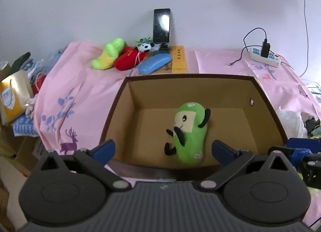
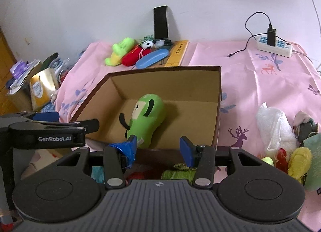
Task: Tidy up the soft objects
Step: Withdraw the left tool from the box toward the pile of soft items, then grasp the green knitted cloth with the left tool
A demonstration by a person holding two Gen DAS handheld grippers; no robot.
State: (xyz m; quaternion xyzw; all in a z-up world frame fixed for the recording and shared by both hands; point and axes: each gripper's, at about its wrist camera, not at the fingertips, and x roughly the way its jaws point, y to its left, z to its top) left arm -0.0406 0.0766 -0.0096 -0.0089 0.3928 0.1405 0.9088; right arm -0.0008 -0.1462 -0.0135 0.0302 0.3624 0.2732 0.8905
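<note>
One green plush point(image 1: 189, 131) in box point(image 1: 120, 99); both grippers, left point(image 1: 163, 149) and right point(image 2: 158, 147), open, empty. Upper-left toys point(image 1: 118, 55) remain, probably more lower right.

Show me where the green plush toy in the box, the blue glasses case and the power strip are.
green plush toy point(image 1: 190, 131): left wrist view, on its belly.
blue glasses case point(image 1: 154, 63): left wrist view, middle of its lid.
power strip point(image 2: 274, 46): right wrist view, on its white top face.
</note>
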